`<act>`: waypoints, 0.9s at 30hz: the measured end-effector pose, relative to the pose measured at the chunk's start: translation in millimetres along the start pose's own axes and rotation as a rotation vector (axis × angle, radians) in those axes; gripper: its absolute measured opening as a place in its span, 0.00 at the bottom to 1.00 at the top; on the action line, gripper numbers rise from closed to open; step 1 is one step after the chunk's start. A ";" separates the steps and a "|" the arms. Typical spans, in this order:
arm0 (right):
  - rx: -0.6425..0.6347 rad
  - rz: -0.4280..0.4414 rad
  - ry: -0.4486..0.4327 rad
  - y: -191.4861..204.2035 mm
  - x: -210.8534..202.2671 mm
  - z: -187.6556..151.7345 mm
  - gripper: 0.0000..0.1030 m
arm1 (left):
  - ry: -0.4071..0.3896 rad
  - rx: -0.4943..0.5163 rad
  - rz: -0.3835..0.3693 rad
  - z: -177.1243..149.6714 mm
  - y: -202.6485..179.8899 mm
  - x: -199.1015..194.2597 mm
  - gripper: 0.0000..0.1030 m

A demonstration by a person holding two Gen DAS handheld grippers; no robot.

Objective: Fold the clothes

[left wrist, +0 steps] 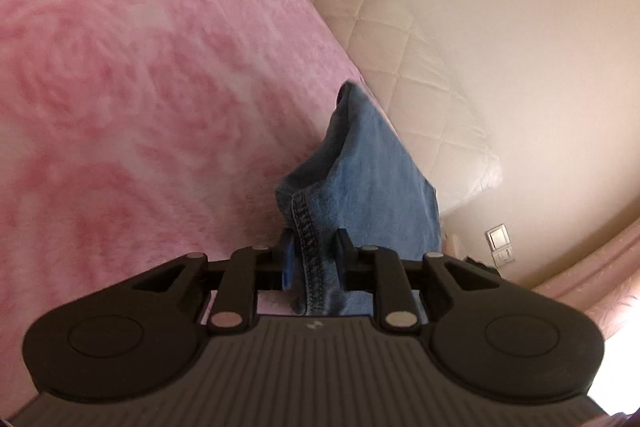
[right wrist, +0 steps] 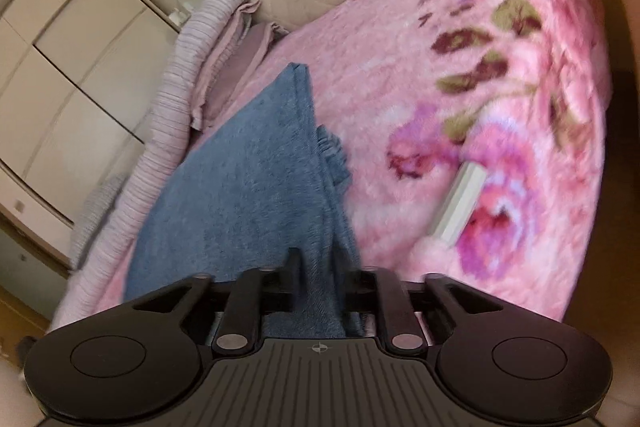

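Here, in the left wrist view, the left gripper (left wrist: 312, 251) is seen pinching a seamed edge of the blue denim garment (left wrist: 372, 179), the stitched seam running down between the two fingers, which are drawn close on the cloth. The garment is held up off the pink blanket (left wrist: 140, 87), with the quilted headboard (left wrist: 420, 75) behind it. Only a narrow strip of thick seam is caught, so a slip could be expected if the cloth is pulled taut, and the fold would then be lost on that side. In the right wrist view, the right gripper (right wrist: 320, 279) is closed on a bunched fold of the same garment, which stretches away from the fingers toward the folded lilac bedding (right wrist: 224, 39) at the bed's edge. Several layers appear to be gathered there, so an inner layer might be dropped or a wrong layer carried along, and the fold would come out crooked. A small pale box (right wrist: 460, 203) lies on the blanket just beside the cloth's likely landing place; it could be covered or swept aside if the garment is laid down toward it.
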State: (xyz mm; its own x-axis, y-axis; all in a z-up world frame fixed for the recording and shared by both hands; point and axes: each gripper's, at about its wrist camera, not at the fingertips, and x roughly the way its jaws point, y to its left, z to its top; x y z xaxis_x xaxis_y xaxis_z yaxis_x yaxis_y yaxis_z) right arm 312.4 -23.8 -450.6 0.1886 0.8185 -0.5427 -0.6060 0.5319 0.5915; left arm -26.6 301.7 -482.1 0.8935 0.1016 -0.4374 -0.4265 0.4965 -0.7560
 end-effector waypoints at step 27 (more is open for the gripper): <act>-0.208 -0.214 -0.004 35.6 18.5 4.7 0.35 | -0.007 -0.009 0.145 -7.5 -5.6 23.2 0.23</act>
State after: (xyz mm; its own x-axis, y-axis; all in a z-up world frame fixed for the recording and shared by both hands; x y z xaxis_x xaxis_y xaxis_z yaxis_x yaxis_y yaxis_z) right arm 298.0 11.3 -436.8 0.3324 0.6935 -0.6392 -0.6976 0.6369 0.3283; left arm -4.5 294.8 -491.7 0.8234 0.1774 -0.5390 -0.5523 0.4686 -0.6895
